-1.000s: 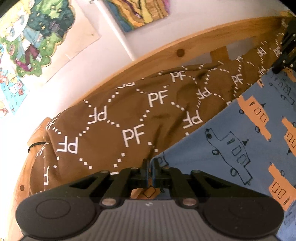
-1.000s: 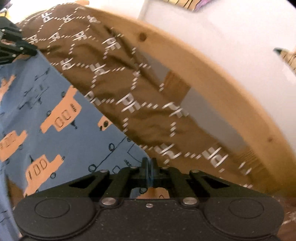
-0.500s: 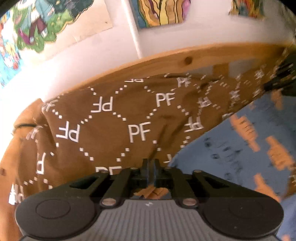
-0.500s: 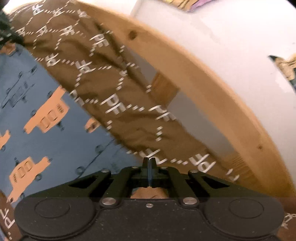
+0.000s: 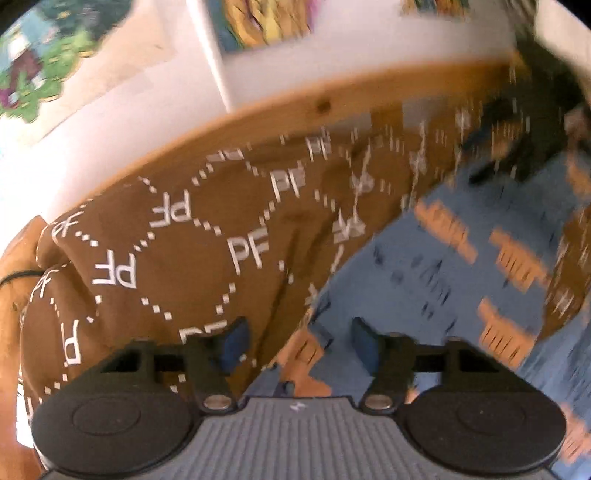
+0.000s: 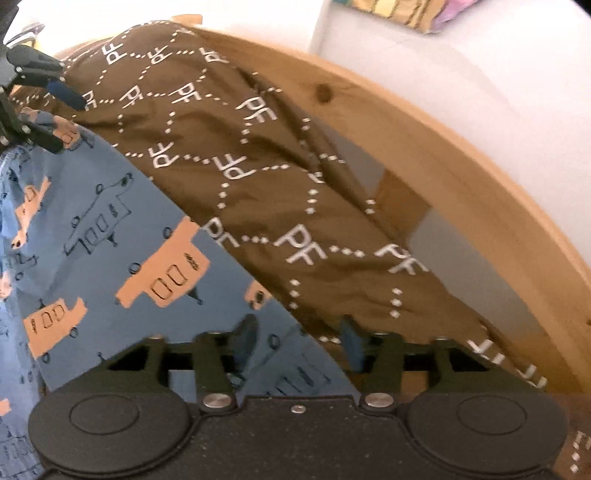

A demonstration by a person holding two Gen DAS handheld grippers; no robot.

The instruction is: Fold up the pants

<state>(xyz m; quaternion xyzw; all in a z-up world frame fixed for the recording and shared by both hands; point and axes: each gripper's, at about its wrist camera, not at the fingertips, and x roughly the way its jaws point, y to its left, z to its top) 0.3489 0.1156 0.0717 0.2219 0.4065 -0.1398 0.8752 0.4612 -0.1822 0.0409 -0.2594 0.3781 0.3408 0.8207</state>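
Observation:
The blue pants (image 5: 436,280) with orange vehicle prints lie flat on a brown "PF" patterned blanket (image 5: 192,258). My left gripper (image 5: 297,345) is open, its jaws apart over the pants' edge where it meets the blanket. My right gripper (image 6: 297,343) is open too, over the other end of that edge of the pants (image 6: 110,236). In the right wrist view the left gripper (image 6: 40,99) shows at the far left with its fingers apart. The right gripper is a dark blur at the top right of the left wrist view (image 5: 524,144).
A curved wooden bed rail (image 6: 461,177) runs behind the blanket (image 6: 266,177), with a white wall (image 6: 480,66) beyond it. Colourful posters (image 5: 258,22) hang on the wall. The rail also shows in the left wrist view (image 5: 332,107).
Both grippers were shut on the pants' edge and have opened, letting the fabric go. The pants now lie on the blanket.

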